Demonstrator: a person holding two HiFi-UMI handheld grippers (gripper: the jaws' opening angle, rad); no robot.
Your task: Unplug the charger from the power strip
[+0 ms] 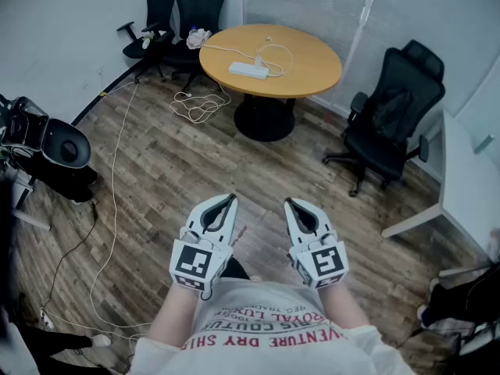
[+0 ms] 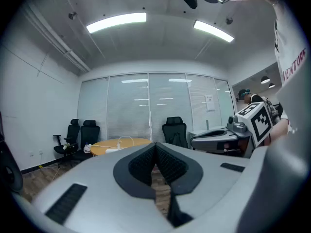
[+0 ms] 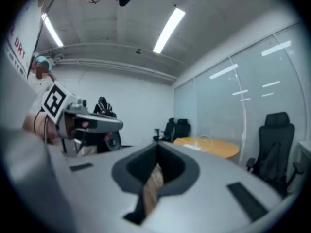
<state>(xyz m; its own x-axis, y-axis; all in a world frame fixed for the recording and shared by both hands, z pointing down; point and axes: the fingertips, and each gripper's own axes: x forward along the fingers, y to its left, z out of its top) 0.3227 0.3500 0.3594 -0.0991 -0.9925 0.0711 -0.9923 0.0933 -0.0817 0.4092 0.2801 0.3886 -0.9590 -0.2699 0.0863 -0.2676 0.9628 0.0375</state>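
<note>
A white power strip (image 1: pixel 248 69) lies on the round wooden table (image 1: pixel 312 73) far across the room. A white charger (image 1: pixel 260 61) with a looping white cable stands at the strip's right end. My left gripper (image 1: pixel 230 200) and right gripper (image 1: pixel 290 203) are held side by side close to my body, level, well short of the table. Both have their jaws closed together with nothing between them. In the left gripper view the table (image 2: pixel 127 142) and strip (image 2: pixel 112 150) show small beyond the left gripper (image 2: pixel 155 147). The right gripper view shows the table (image 3: pixel 209 146) past the right gripper (image 3: pixel 158 148).
Two black office chairs (image 1: pixel 187 10) stand behind the table and another chair (image 1: pixel 391 116) to its right. A white cable (image 1: pixel 117 155) runs along the wood floor at left, with a coil (image 1: pixel 199 106) near the table base. A white desk (image 1: pixel 461 186) is at right.
</note>
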